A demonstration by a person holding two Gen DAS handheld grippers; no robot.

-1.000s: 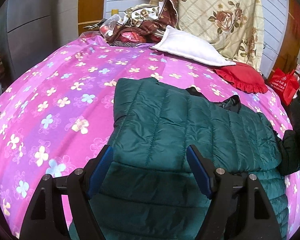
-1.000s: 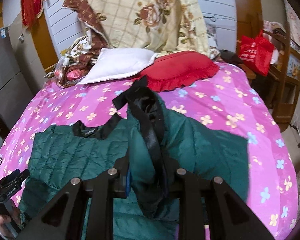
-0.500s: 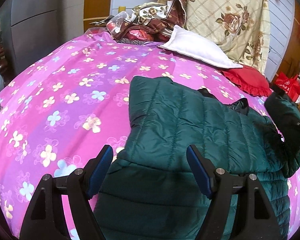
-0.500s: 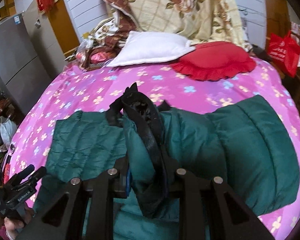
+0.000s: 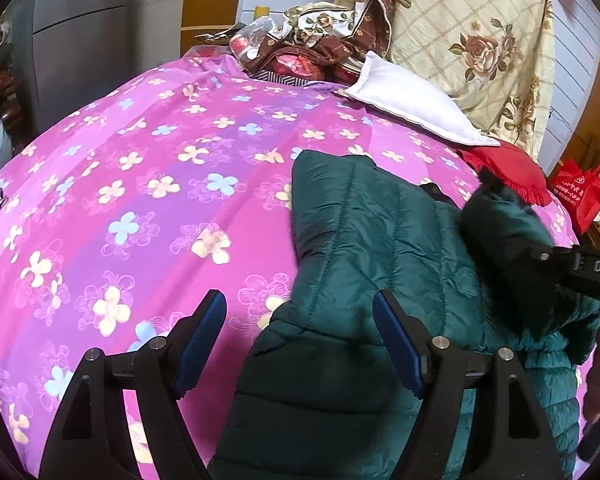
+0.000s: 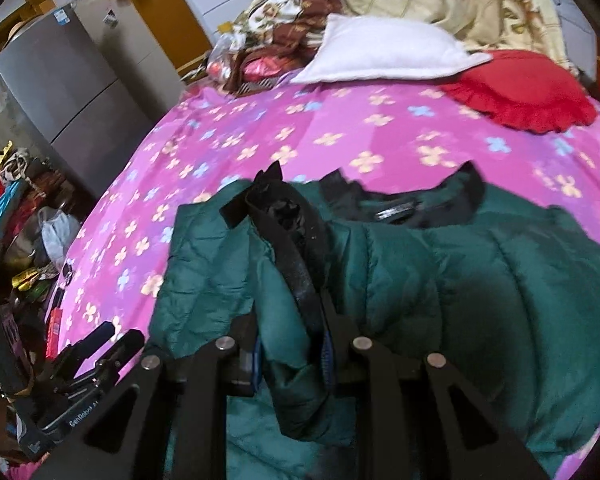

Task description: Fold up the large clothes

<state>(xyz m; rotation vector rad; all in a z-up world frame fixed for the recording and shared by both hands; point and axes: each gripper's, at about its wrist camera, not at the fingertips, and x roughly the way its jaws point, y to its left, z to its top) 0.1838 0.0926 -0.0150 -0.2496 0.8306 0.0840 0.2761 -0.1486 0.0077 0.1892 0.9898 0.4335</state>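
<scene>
— On the bedspread (image 5: 148,184), status of tongs?
— Left gripper (image 5: 300,344) gaped wide, empty, over jacket (image 5: 372,248) hem. Right gripper (image 6: 290,356) clenched the sleeve (image 6: 284,280), since swung toward nine o'clock across the jacket.

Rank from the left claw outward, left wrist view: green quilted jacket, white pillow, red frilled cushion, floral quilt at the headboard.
1. Green quilted jacket, directly ahead of the open left claw, between its fingers.
2. Red frilled cushion, far right.
3. White pillow, behind it, centre-right; a close call with the cushion.
4. Cream floral quilt, upright at the back.
</scene>
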